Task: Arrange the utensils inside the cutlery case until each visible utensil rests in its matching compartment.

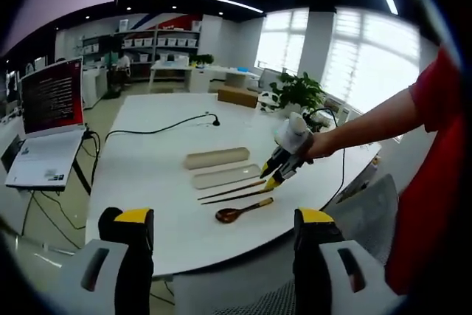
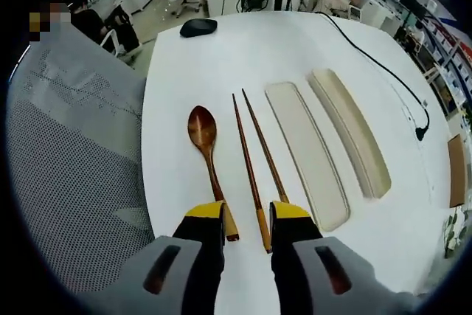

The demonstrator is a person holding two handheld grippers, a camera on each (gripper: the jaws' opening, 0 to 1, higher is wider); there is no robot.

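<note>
On the white table point(image 2: 199, 71) lie a brown wooden spoon point(image 2: 202, 129), a pair of dark chopsticks point(image 2: 251, 160) and two long beige case pieces side by side, a flat one point(image 2: 306, 149) and a deeper one point(image 2: 350, 130). My right gripper point(image 2: 248, 215) is open, low over the handle ends. One chopstick end lies between its jaws, and the spoon handle ends by the left jaw. In the left gripper view the right gripper point(image 1: 279, 170) hovers at the chopsticks point(image 1: 232, 191), above the spoon point(image 1: 243, 210). My left gripper point(image 1: 223, 220) hangs open off the near table edge.
A black mouse point(image 2: 198, 27) and a black cable point(image 2: 376, 60) lie on the far part of the table. A grey mesh chair point(image 2: 74, 153) stands alongside. An open laptop point(image 1: 48, 119) sits on a side desk, and a potted plant point(image 1: 299, 92) stands beyond the table.
</note>
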